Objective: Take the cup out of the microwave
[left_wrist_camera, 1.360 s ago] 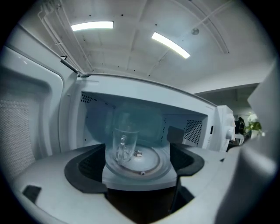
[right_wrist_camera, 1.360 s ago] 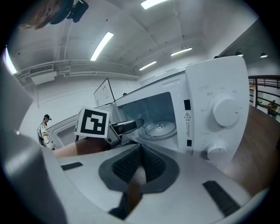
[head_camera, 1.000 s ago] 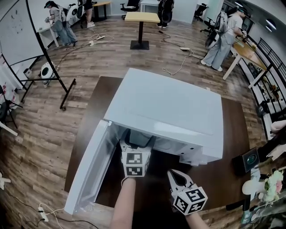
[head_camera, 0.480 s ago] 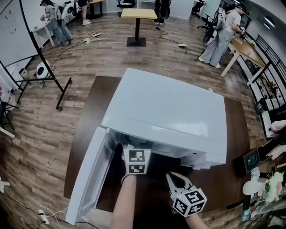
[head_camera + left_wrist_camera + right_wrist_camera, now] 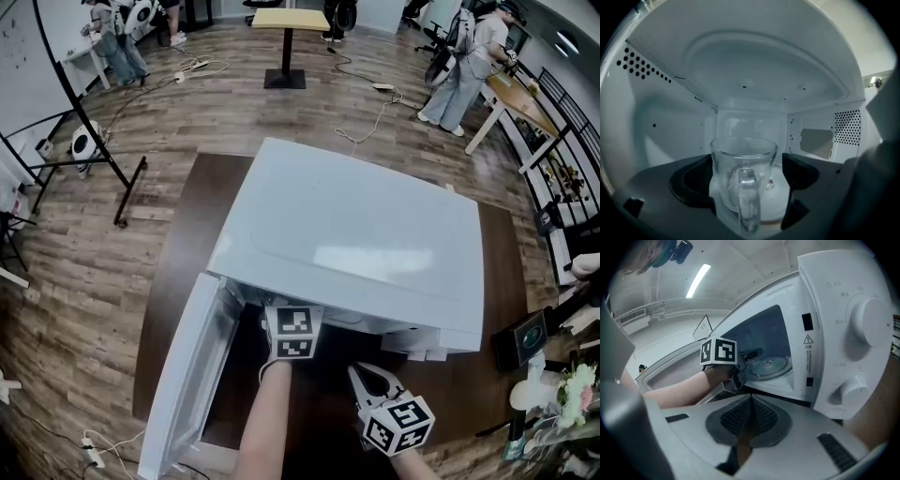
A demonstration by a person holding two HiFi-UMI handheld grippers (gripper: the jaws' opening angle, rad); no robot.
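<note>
Cup of clear glass with a handle (image 5: 740, 154) stands inside the white microwave oven (image 5: 356, 234), on its round glass turntable (image 5: 780, 197), with the handle turned to the camera. The left gripper (image 5: 749, 168) has its black jaws wide apart, one on each side of the cup, not closed on it. The right gripper (image 5: 751, 401) is outside, its jaws pressed together on nothing. A small warning triangle label (image 5: 808, 339) shows on the control panel, but the print beside the two round knobs (image 5: 869, 329) is too small to read. The head view does not show the cup; the oven's top covers it.
</note>
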